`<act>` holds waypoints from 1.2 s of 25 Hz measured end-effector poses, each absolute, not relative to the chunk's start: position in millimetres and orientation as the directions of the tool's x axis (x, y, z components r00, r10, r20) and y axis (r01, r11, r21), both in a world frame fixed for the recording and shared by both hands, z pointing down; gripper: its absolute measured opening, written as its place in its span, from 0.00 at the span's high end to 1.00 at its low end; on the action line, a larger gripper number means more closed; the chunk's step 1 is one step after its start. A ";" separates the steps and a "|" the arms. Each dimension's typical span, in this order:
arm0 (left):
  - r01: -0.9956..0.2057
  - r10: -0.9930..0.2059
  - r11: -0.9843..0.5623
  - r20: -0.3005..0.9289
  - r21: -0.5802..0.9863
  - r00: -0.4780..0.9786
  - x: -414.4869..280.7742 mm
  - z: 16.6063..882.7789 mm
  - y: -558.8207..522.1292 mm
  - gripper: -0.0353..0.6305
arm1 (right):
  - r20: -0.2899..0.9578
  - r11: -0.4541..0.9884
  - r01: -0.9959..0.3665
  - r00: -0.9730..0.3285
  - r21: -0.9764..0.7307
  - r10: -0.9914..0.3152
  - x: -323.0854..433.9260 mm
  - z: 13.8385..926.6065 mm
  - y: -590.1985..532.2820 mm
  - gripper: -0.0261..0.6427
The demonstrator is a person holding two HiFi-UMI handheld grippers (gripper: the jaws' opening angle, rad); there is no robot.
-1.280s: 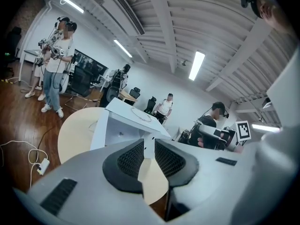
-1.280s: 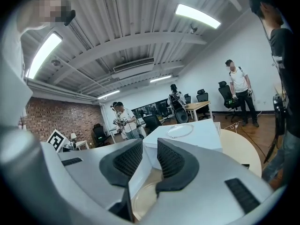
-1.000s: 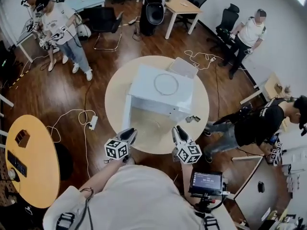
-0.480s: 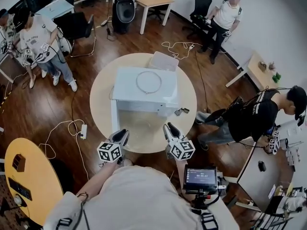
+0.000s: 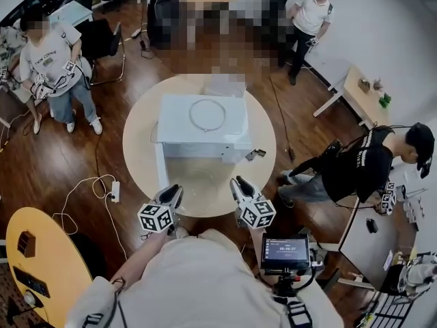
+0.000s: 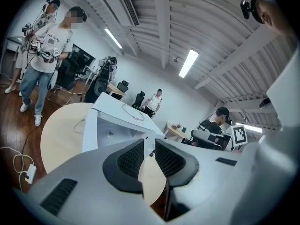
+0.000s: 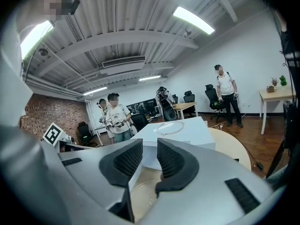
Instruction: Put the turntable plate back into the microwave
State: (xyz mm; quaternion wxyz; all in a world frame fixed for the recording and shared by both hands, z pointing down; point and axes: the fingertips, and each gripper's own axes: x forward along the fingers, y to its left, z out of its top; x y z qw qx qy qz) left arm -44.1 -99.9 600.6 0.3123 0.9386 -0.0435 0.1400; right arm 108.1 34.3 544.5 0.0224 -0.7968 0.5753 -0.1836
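Observation:
A white microwave (image 5: 201, 125) stands on the round beige table (image 5: 140, 156), its door (image 5: 161, 173) swung open toward me on the left. A thin clear ring (image 5: 207, 115) lies on its top. A faint glassy round shape (image 5: 205, 178) on the table before the opening may be the turntable plate; I cannot tell for sure. My left gripper (image 5: 175, 191) and right gripper (image 5: 239, 183) hover at the table's near edge, both pointing at the microwave. Each shows a narrow gap between its pads with nothing in it, in the left gripper (image 6: 149, 146) view and in the right gripper (image 7: 150, 149) view.
A small dark object (image 5: 257, 154) lies on the table right of the microwave. One person (image 5: 54, 60) stands at far left, another (image 5: 369, 169) crouches at right, a third (image 5: 311, 16) stands at the back. A yellow table (image 5: 41, 265) is near left; cables and a power strip (image 5: 115, 190) lie on the floor.
The head view has swung, so the table and microwave now sit further left in the picture. Both grippers keep about the same place at the table's near edge, jaws unchanged.

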 end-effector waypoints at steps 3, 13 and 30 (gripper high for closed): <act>-0.169 0.005 -0.798 0.286 0.579 0.958 -46.5 599.6 -101.1 0.86 | 0.273 -0.339 -0.910 0.272 -0.239 -0.923 105.4 542.5 33.3 0.85; -0.200 -0.035 -0.787 0.282 0.584 0.959 -58.5 600.9 -113.0 0.86 | 0.280 -0.301 -0.927 0.234 -0.225 -0.931 98.6 541.5 12.7 0.85; -0.237 -0.073 -0.780 0.291 0.579 0.954 -35.3 594.4 -99.4 0.86 | 0.283 -0.265 -0.936 0.196 -0.233 -0.939 127.6 541.2 18.6 0.85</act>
